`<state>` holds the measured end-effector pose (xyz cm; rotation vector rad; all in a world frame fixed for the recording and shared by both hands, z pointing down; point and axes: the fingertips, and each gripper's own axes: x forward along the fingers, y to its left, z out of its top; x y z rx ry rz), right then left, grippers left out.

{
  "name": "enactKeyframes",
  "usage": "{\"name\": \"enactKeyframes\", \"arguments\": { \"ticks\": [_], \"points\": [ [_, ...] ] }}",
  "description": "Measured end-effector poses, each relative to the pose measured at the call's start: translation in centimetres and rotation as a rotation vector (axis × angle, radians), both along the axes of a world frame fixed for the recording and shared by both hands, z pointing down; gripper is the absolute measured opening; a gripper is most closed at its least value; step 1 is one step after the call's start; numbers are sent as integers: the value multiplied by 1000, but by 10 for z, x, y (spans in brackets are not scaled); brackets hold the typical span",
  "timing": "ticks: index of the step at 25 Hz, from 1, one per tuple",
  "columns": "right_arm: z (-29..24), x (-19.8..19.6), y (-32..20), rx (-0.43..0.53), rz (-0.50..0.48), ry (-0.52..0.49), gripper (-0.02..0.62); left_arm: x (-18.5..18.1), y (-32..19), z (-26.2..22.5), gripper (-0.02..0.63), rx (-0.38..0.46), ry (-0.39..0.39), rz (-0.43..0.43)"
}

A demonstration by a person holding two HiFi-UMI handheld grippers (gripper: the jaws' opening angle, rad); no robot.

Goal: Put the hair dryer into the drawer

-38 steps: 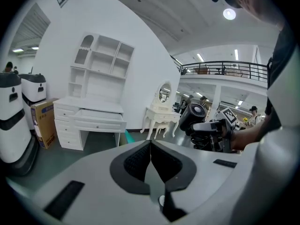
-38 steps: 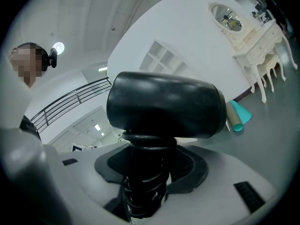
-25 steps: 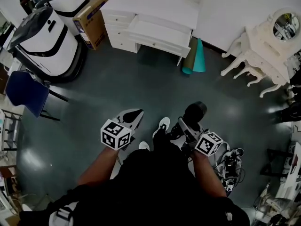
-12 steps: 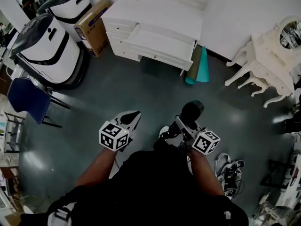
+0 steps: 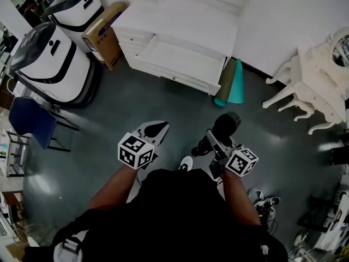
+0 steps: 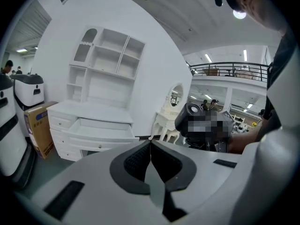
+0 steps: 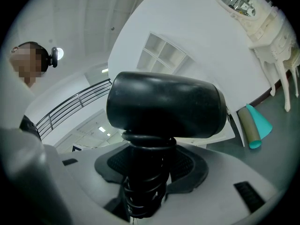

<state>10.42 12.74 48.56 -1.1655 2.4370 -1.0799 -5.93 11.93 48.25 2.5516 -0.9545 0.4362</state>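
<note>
My right gripper (image 5: 218, 144) is shut on the handle of a black hair dryer (image 5: 226, 125), cord wound round the handle; its barrel (image 7: 166, 104) fills the right gripper view. My left gripper (image 5: 152, 131) is shut and holds nothing, its jaws pressed together in the left gripper view (image 6: 150, 150). Ahead stands a white dresser (image 5: 180, 21) with one wide drawer (image 5: 177, 63) pulled open. The same open drawer (image 6: 103, 129) shows low at the left in the left gripper view, with the hair dryer (image 6: 193, 117) off to the right.
Two white and black machines (image 5: 52, 59) and a cardboard box (image 5: 102, 34) stand left of the dresser. Green and teal rolls (image 5: 232, 84) lean at its right end. A white vanity table (image 5: 316, 86) is at the right, a blue chair (image 5: 27, 121) at the left.
The dresser and its open drawer have come closer and lower in the head view as the person walks toward them. Both grippers keep their hold and spacing.
</note>
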Motion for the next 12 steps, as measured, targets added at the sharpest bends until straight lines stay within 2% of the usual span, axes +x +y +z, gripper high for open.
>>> {"name": "enactKeyframes", "arguments": {
  "ticks": [6, 12],
  "points": [
    [9, 32, -37, -10, 3, 3, 218, 37, -39, 1, 11, 5, -10, 20],
    [20, 49, -53, -34, 10, -7, 218, 51, -55, 11, 11, -24, -35, 28]
  ]
}}
